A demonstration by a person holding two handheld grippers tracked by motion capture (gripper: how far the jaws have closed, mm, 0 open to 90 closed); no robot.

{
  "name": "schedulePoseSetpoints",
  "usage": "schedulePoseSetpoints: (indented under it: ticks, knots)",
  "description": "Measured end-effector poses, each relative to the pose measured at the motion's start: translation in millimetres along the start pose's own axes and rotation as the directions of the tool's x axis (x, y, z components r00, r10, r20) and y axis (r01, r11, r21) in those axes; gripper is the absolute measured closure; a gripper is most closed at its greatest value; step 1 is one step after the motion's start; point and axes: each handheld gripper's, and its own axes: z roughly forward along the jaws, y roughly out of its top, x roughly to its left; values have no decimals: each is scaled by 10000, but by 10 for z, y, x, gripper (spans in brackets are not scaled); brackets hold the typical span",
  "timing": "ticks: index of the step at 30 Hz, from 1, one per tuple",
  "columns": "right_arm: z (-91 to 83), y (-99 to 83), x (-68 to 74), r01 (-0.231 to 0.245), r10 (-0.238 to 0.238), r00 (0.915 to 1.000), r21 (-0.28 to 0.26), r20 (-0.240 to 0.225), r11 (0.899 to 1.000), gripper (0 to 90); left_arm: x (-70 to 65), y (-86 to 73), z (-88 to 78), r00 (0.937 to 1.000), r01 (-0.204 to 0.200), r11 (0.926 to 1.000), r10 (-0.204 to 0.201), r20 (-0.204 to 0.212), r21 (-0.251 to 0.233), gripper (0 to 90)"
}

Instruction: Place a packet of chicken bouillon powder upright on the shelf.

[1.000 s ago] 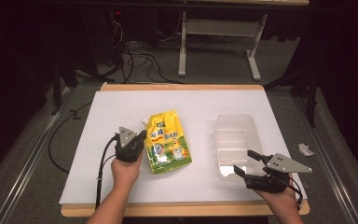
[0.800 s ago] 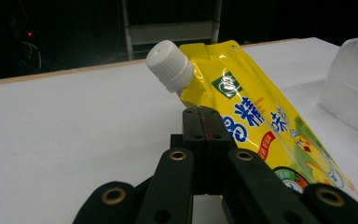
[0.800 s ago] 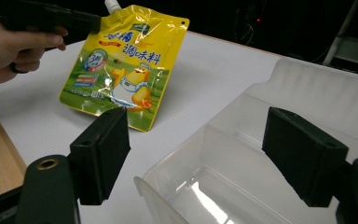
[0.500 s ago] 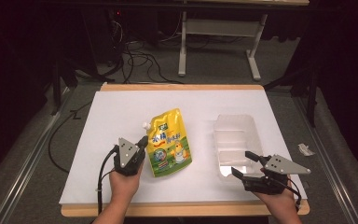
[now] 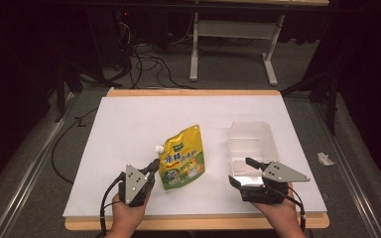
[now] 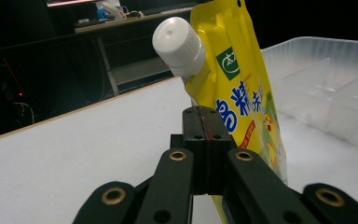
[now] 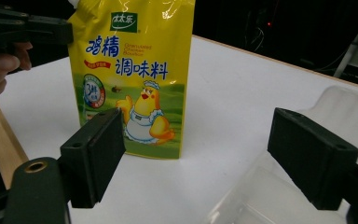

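Your left hand-held gripper (image 5: pixel 153 165), jaws pressed together, has tipped the yellow pouch (image 5: pixel 182 157) upright near the counter's (image 5: pixel 129 119) front edge. Your right hand-held gripper (image 5: pixel 242 172) stays spread over the clear tray (image 5: pixel 250 144); the pouch looks ready to transfer.

The high view looks forward and down from above the near edge of the white table (image 5: pixel 129 124), taking in the whole top and the dark floor beyond it. The left gripper view sits low and very near the yellow pouch (image 6: pixel 242 98), looking along closed jaws past the pouch's left edge toward the clear tray (image 6: pixel 326 79). The right gripper view is also low, a little farther from the pouch (image 7: pixel 135 79), facing its printed front between parted jaws. All three views share the pouch (image 5: pixel 182 157) and the tray (image 5: pixel 250 144).
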Motion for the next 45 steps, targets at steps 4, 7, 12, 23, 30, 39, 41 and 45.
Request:
schedulePoseSetpoints:
  ticks: [4,7,12,23,30,39,41,45]
  knots:
    - [137,77,47,-95,95,9999,120,-51,9999,166,-23,-4,-11,10000,-52,9999,52,14,-110,900]
    - [296,160,80,-77,80,9999,178,-141,9998,154,-33,-4,-15,10000,-70,9998,71,52,-170,900]
    - [588,290,99,-297,315,9980,348,-542,9990,134,-43,0,-14,9999,-134,9997,136,75,-206,900]
    - [985,487,171,-519,562,9953,560,-786,9971,93,-60,-2,-4,9997,-234,9993,237,96,-304,900]
    - [1149,541,177,-559,642,9930,850,-993,9948,91,-30,-11,7,9994,-105,9995,115,341,-311,900]
    - [1330,512,168,-651,878,9834,1429,-1591,9876,142,-16,-19,25,9992,-41,9994,54,390,-330,900]
    - [1349,503,170,-607,848,9832,1490,-1613,9870,155,-7,-20,27,9992,-15,9995,27,400,-305,900]
    - [1325,508,154,-746,990,9812,1479,-1657,9862,236,7,-23,37,9993,63,9996,-52,373,-280,900]
